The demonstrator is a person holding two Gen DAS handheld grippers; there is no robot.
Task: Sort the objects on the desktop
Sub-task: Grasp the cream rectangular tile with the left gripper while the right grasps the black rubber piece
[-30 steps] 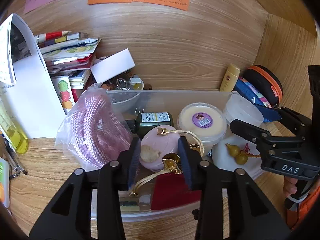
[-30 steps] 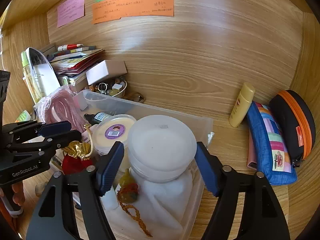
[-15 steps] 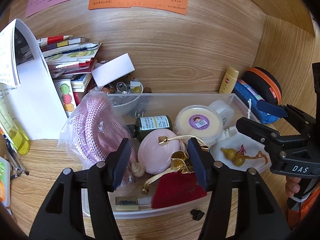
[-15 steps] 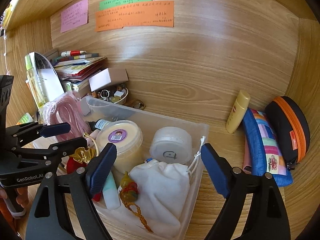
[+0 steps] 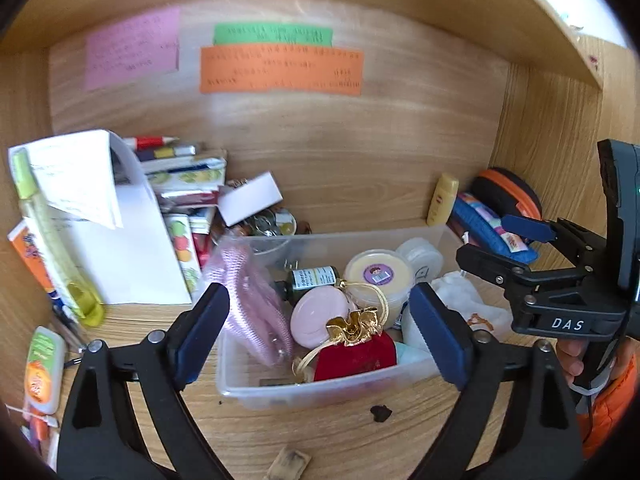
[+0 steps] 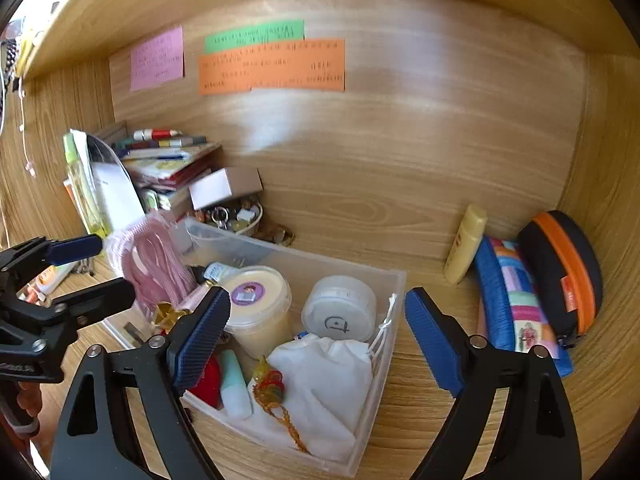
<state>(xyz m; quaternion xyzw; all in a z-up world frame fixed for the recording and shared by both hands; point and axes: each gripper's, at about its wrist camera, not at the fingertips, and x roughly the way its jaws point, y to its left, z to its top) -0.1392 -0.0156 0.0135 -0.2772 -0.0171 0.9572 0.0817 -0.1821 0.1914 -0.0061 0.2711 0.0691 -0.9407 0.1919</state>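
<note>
Both tools hang above the clear bin (image 5: pixel 320 394), and both have just been opening. The left tool (image 5: pixel 320 332) has its jaws wide apart with nothing pressed between them; the red pouch (image 5: pixel 356 356) lies in the bin's front corner below it. The right tool (image 6: pixel 316 336) gapes too, empty, over the white drawstring bag (image 6: pixel 324 376) and the round white tub (image 6: pixel 340 314) inside the bin. My advice: pull clear of the bin's rim before choosing the next stray, perhaps the yellow tube (image 6: pixel 466 244) standing beyond the bin. Readable: "DAS" on the right tool's body.
</note>
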